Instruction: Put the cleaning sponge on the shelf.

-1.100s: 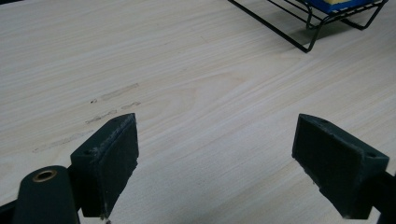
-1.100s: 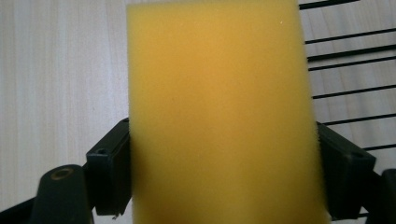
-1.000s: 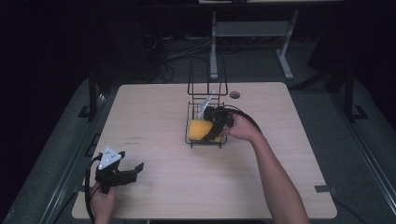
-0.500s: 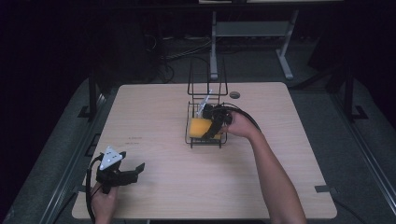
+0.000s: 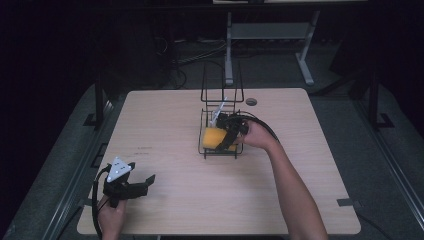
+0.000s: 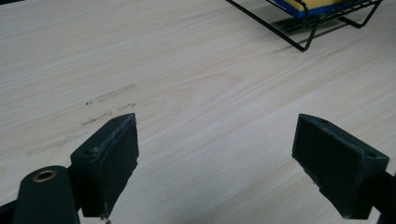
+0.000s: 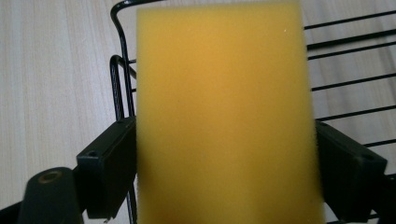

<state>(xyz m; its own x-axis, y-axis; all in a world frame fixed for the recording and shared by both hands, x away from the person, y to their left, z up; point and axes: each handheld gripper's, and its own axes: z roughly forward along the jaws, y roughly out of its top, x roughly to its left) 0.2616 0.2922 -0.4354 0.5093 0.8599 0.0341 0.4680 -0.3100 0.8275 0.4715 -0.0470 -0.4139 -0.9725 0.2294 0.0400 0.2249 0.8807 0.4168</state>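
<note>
A: High view first — where is the right gripper (image 5: 226, 139)?

B: Over the black wire rack (image 5: 220, 150) near the middle of the pale wooden desk (image 5: 280, 185), with the person's right forearm (image 5: 292, 190) reaching in from the bottom edge.

A: And what does it have?

B: A yellow rectangular sponge (image 5: 214, 138). In the right gripper view the jaws press on the sponge's two long sides, with the rack's wires and the desk behind it. From above the sponge sits inside the rack's outline; whether it touches the wire floor, I cannot tell.

A: The left gripper (image 5: 145, 182)?

B: At the near left part of the desk, well apart from the rack, held in the left hand (image 5: 111, 215). Its jaws are spread wide with only bare wood between them in the left gripper view.
</note>
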